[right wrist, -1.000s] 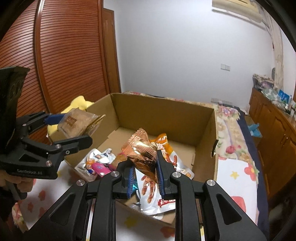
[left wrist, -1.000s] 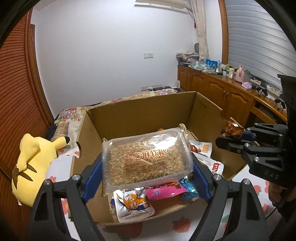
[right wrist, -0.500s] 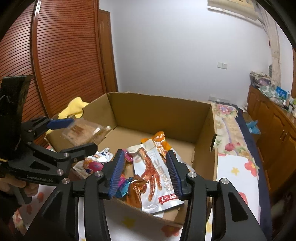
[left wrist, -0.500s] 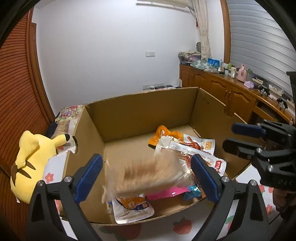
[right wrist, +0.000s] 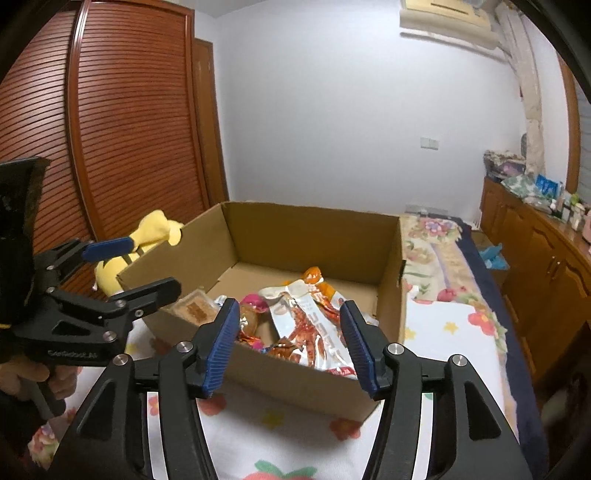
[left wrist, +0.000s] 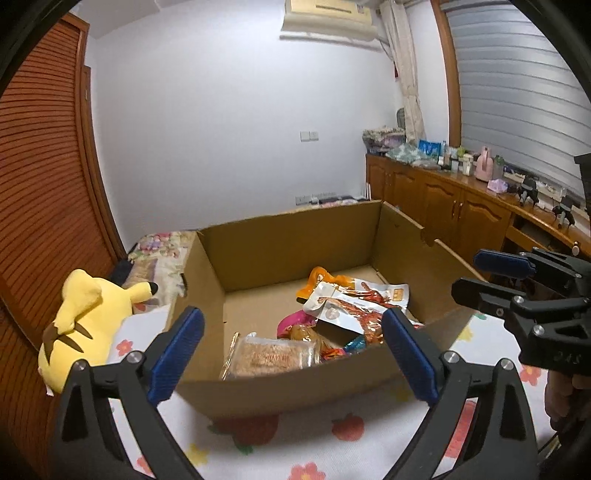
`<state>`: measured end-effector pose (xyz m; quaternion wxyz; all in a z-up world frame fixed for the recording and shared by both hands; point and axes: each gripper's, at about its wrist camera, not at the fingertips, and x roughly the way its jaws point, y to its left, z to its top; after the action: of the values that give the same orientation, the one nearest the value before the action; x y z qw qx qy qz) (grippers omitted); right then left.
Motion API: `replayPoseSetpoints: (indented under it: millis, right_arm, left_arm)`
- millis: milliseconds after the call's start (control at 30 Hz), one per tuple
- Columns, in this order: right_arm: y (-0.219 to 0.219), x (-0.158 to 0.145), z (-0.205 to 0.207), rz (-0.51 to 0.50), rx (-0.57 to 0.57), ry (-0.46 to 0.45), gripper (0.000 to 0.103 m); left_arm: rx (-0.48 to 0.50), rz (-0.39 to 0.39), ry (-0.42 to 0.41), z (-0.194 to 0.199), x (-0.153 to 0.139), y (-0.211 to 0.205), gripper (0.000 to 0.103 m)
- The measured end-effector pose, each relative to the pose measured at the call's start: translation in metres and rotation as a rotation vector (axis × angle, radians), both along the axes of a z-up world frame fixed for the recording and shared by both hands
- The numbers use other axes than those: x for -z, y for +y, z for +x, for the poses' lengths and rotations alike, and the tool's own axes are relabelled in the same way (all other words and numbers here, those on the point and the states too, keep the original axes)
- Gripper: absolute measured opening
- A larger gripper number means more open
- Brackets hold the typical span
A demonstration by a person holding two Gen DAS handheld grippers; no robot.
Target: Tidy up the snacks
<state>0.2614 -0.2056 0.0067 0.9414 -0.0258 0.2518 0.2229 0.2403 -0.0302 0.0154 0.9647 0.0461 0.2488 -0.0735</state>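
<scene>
My left gripper (left wrist: 291, 354) stands with its blue ribbed pads spread wide and nothing between them. My right gripper (right wrist: 290, 345) has just been opening too; its pads are parted and bare, gripping nothing. Both hang just short of the near wall of the cardboard box (left wrist: 295, 236), which sits open-topped on the bed.

Little writing can be read. The black frame of the left gripper, seen from the right wrist, carries small white lettering that is too fine to make out. The clear tray of sesame candy (left wrist: 271, 356) lies flat in the near left corner of the box, its printed label blurred. Beside it rests a white pouch with red chicken-feet artwork (right wrist: 314, 325), leaning over a pink packet (left wrist: 291, 320) and an orange packet (left wrist: 318, 277); their printing is not legible either.

The bed sheet (left wrist: 369, 443) is white with red, pink and yellow flowers, soft and slightly rumpled. A yellow plush toy (left wrist: 85, 317) lies left of the box. Behind stand a slatted reddish wooden wardrobe (right wrist: 110, 129), a plain white wall, and a glossy wooden cabinet (left wrist: 443, 206) whose top is crowded with bottles. An air conditioner (left wrist: 328, 14) hangs high on the wall.
</scene>
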Motion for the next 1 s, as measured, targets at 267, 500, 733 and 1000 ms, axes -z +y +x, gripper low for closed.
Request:
replayPoseSetpoints:
  millis: [267,500,733,1000]
  right_arm:
    - [-0.007,-0.012,-0.041,0.033,0.054,-0.065,0.079]
    - [-0.009,-0.016,-0.077,0.027,0.117,-0.129,0.091]
    - [-0.013,-0.015,-0.102,0.039,0.160,-0.143,0.093]
    - [-0.014,-0.010,-0.121,0.022,0.182,-0.153,0.093]
  left_arm:
    - [-0.043,0.002,-0.085,-0.053,-0.009,0.000,0.103]
    - [-0.086,-0.006,-0.106,-0.087,-0.008,0.004,0.103]
    - [-0.100,-0.047,-0.109,-0.114,-0.004,0.014,0.103]
    - [-0.112,-0.047,-0.088,-0.134,0.002,0.020,0.103]
